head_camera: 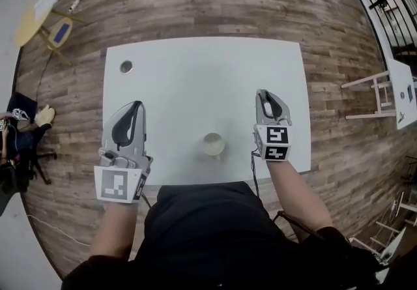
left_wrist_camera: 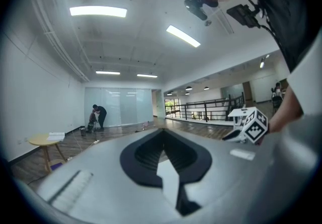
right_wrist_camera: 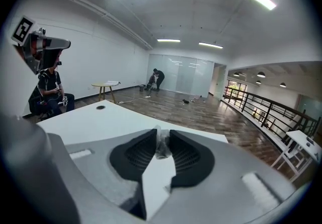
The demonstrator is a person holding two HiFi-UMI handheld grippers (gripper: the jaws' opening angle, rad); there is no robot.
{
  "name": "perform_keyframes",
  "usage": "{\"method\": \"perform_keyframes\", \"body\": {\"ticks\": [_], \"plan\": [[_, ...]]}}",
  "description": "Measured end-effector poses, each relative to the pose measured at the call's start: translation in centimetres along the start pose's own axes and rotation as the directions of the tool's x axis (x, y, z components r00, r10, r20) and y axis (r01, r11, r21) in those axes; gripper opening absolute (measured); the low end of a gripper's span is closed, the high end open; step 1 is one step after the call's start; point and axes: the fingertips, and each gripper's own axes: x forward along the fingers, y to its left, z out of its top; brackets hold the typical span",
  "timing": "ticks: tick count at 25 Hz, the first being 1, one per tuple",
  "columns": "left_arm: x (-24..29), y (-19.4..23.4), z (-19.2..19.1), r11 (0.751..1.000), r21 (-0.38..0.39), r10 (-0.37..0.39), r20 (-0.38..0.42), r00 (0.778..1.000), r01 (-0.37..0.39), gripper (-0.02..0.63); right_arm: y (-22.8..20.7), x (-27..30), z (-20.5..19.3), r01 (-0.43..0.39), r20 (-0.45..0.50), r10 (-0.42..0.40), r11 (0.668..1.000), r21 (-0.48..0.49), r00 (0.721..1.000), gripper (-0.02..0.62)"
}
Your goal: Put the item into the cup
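Head view: the smooth white bench point(head_camera: 195, 87) has a small round cream cup point(head_camera: 214, 145) near its front edge, roughly between the two grippers. The right tongs point(head_camera: 263, 94) hang off to the cup's right, clearly apart from it, and the left tongs point(head_camera: 135, 107) are out on its left. There's a little round grey disc point(head_camera: 126, 66) by the far left corner, and wood planks on the floor all around.

Left gripper view: the black ribbed pads are pressed together with nothing in them, so they're clenched on air.

Right gripper view: here's the item point(right_wrist_camera: 162, 146), a small crumpled, half-clear scrap that looks like plastic wrap. It's pinched between the ribbed pads, up off the bench.

So I'd say pickup is done, drop isn't. It needs carrying over the cup and letting go. Crinkly stuff like that might cling to a pad.
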Motion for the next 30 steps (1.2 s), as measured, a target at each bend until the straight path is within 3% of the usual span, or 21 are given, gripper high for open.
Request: {"method": "perform_keyframes", "body": {"ticks": [19, 30], "plan": [[-0.4, 0.6, 4.1, 0.999, 0.027, 0.028, 0.12, 0.992, -0.032, 0.002, -2.6, -3.6, 5.3, 0.041, 0.13, -0.041, 0.999, 0.002, 0.991, 0.083], [-1.1, -0.5, 5.0, 0.998, 0.016, 0.052, 0.14, 0.989, -0.055, 0.002, -2.2, -5.1, 4.0, 0.017, 0.119, -0.017, 1.0, -0.003, 0.993, 0.083]]}}
